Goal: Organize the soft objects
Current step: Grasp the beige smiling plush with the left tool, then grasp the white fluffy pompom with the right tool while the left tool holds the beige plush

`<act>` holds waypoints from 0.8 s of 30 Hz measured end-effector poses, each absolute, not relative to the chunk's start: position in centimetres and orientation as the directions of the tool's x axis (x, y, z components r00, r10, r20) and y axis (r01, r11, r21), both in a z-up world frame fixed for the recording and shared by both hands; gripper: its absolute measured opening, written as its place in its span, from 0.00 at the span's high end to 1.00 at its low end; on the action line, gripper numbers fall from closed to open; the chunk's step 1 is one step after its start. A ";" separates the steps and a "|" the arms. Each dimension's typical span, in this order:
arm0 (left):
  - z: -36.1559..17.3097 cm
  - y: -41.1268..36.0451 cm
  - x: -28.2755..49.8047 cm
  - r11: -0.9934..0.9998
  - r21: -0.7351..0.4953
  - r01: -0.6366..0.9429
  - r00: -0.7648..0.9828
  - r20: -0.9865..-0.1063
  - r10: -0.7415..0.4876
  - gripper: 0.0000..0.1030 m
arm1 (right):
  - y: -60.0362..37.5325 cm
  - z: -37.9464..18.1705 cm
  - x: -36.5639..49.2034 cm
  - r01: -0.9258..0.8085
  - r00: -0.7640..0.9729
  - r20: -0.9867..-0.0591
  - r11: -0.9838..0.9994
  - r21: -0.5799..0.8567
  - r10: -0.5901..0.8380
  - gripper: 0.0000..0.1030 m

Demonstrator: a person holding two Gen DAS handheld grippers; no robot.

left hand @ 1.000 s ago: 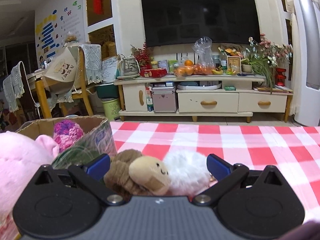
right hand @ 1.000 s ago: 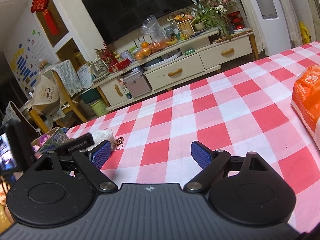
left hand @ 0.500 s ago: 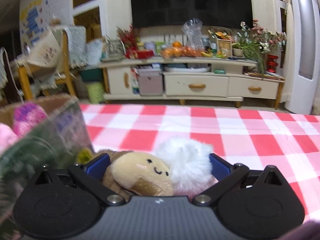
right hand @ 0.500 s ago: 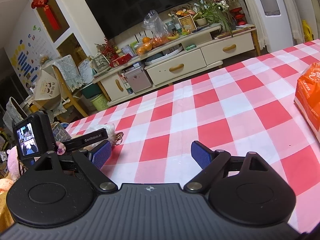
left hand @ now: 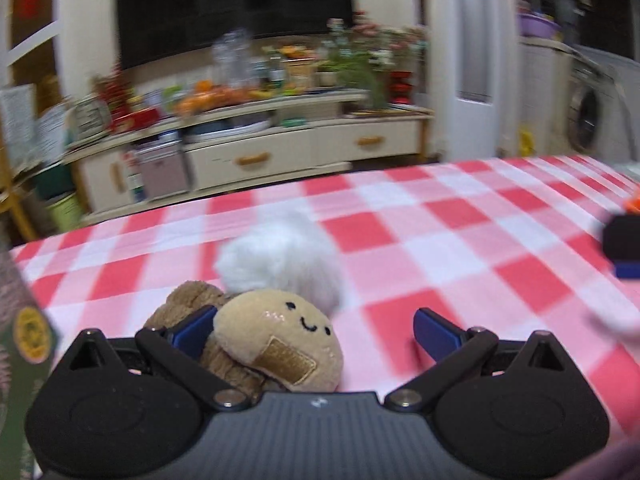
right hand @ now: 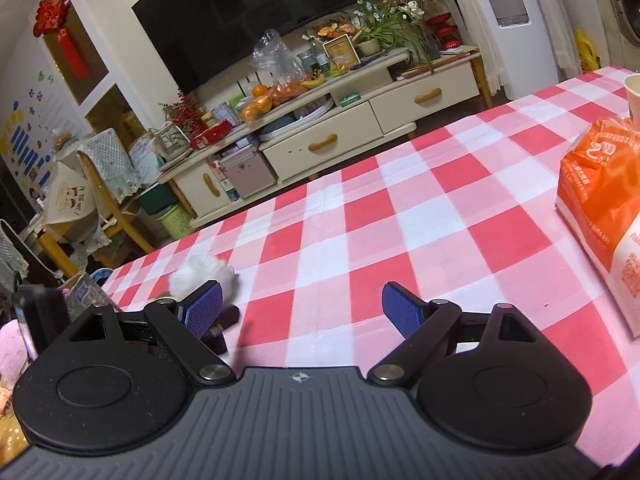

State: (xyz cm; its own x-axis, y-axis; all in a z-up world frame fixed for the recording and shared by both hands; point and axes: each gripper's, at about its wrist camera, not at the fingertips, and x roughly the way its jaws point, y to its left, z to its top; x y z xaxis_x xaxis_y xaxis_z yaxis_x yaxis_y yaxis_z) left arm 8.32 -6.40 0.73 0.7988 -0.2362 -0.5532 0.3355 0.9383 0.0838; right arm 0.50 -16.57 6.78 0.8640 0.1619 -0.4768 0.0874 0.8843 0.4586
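Note:
A tan plush with a stitched smile point(left hand: 280, 344) lies on the red checked tablecloth point(left hand: 460, 248), with a brown plush point(left hand: 188, 304) behind it and a white fluffy ball point(left hand: 280, 260) beyond. My left gripper point(left hand: 314, 326) is open, its left fingertip between the tan and brown plush, its right fingertip apart from them. The white ball also shows in the right wrist view point(right hand: 200, 274). My right gripper point(right hand: 302, 310) is open and empty above the cloth.
A patterned cardboard box point(left hand: 20, 344) stands at the left edge. A pink plush point(right hand: 12, 354) shows at far left. An orange packet point(right hand: 604, 216) and a paper cup point(right hand: 634, 94) stand at the right. The table's far edge faces a TV cabinet.
My left gripper has swung right, away from the box; the plush now sits at its left finger instead of filling the gap. My right gripper has shifted slightly, still open.

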 end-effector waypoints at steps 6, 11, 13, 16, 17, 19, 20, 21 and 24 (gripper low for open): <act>0.8 -8.9 6.3 0.889 0.092 0.449 0.761 -0.561 -0.327 0.11 | -17.0 6.8 0.7 0.091 0.868 -0.475 0.892 0.442 0.147 0.00; 1.4 -8.5 6.2 0.892 0.103 0.439 0.765 -0.564 -0.311 0.36 | -17.5 6.6 0.8 0.111 0.866 -0.482 0.886 0.451 0.136 0.00; 1.7 -8.1 6.5 0.901 0.099 0.423 0.769 -0.565 -0.299 0.41 | -17.7 6.5 0.9 0.118 0.865 -0.484 0.883 0.454 0.134 0.00; 1.8 -8.0 6.7 0.903 0.097 0.419 0.766 -0.571 -0.294 0.44 | -17.7 6.2 1.3 0.123 0.860 -0.490 0.876 0.466 0.140 0.00; 1.8 -8.1 6.6 0.904 0.105 0.415 0.768 -0.572 -0.287 0.46 | -17.7 6.0 1.5 0.120 0.859 -0.490 0.873 0.473 0.147 0.00; 2.0 -8.1 6.5 0.910 0.111 0.399 0.772 -0.577 -0.268 0.47 | -17.7 5.8 1.9 0.110 0.857 -0.488 0.867 0.486 0.165 0.00; 2.3 -8.0 6.4 0.916 0.110 0.387 0.774 -0.578 -0.258 0.48 | -17.6 5.7 2.0 0.104 0.857 -0.485 0.865 0.491 0.172 0.00; 2.7 -7.8 6.3 0.923 0.106 0.370 0.776 -0.581 -0.245 0.48 | -17.6 5.7 2.3 0.098 0.857 -0.482 0.862 0.498 0.182 0.00; 3.7 -6.8 6.0 0.943 0.095 0.320 0.780 -0.591 -0.205 0.48 | -17.3 5.4 3.2 0.074 0.856 -0.472 0.853 0.517 0.211 0.00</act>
State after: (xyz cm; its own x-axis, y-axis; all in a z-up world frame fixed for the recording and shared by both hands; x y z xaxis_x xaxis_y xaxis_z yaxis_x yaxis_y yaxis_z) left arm 6.00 -6.84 3.71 0.7800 -0.2054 -0.5912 0.3201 0.9426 0.0948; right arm 3.17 -17.31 5.36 0.8561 0.2112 -0.4716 0.0741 0.8530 0.5166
